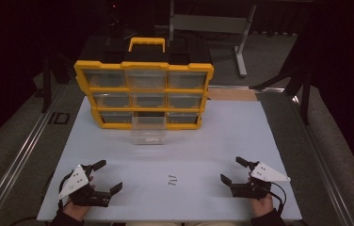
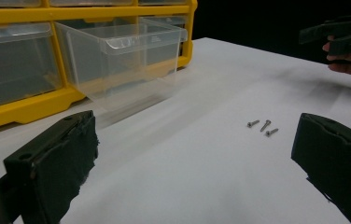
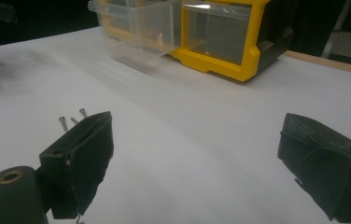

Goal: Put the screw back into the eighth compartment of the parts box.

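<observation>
**Three tiny screws, two wide-open tools, one drawer pulled out**

The left tool (image 1: 105,176) sits low at the near-left corner of the white counter (image 1: 222,136), jaws spread wide and nothing between them. Same story on the other side: the right tool (image 1: 235,170) is released too, jaws apart and empty, parked near the right edge. Each one is held in a person's hand coming in from the bottom of the high view.

Between the two tools, a bit closer to the near edge, lie the three small silver metal screws (image 1: 172,180). In the left gripper view the screws (image 2: 262,126) sit just beside each other, heads up toward the cabinet, none touching a pad. In the right gripper view they poke out right behind the left-hand jaw (image 3: 72,119).

Farther back, a clear plastic drawer (image 1: 148,133) is pulled out of the bottom row of the yellow-framed parts cabinet with transparent drawers (image 1: 144,92), middle column, and looks empty.

Handling-wise, these screws look like a pain: light, hard, slick and thin, lying flat on a smooth surface. They'd probably roll or skate away if nudged. Best bet seems to be coming straight down and pinching one across the shank, near the head, one screw at a time. The drawer looks light and stiff with a lip at the front.
</observation>
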`<state>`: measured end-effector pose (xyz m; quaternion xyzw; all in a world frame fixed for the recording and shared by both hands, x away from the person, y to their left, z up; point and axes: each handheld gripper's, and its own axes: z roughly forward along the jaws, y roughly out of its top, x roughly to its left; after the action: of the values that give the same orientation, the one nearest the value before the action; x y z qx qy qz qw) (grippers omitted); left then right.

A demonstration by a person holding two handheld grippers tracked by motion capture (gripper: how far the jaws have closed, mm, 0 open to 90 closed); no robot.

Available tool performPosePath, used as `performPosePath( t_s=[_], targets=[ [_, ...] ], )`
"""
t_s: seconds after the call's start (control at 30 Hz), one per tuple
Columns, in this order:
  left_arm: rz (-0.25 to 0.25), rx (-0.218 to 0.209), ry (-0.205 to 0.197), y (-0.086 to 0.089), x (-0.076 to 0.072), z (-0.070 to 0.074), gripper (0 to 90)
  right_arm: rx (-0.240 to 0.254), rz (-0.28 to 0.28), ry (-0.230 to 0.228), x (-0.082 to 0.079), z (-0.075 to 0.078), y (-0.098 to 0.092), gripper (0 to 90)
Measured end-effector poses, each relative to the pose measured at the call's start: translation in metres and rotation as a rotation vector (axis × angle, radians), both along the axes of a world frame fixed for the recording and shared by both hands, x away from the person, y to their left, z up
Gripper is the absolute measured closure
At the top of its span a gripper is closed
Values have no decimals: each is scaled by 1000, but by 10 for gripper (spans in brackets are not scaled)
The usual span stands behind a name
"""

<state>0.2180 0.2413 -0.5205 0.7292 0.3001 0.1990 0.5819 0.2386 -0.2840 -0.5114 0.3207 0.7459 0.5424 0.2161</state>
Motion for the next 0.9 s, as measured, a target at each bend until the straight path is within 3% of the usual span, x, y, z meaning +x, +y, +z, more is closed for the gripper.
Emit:
performPosePath(
  t_s=[0.17,0.23,0.37,0.5,0.77,0.9],
  targets=[
    [0,-4,0,-1,0,0,7,3,18,3,0,-1,1,105],
    [32,1,-2,-2,-1,2,0,4,16,4,0,-1,0,105],
    [38,-19,14,-3,-1,3,0,17,15,7,1,-2,-3,105],
    [25,6,25,-6,0,2,0,17,17,7,0,-1,-3,105],
    [38,6,-9,-4,-5,11,0,26,14,5,-1,1,-2,105],
    [19,0,-23,-9,-10,24,1,33,14,6,1,2,-1,105]
  ],
)
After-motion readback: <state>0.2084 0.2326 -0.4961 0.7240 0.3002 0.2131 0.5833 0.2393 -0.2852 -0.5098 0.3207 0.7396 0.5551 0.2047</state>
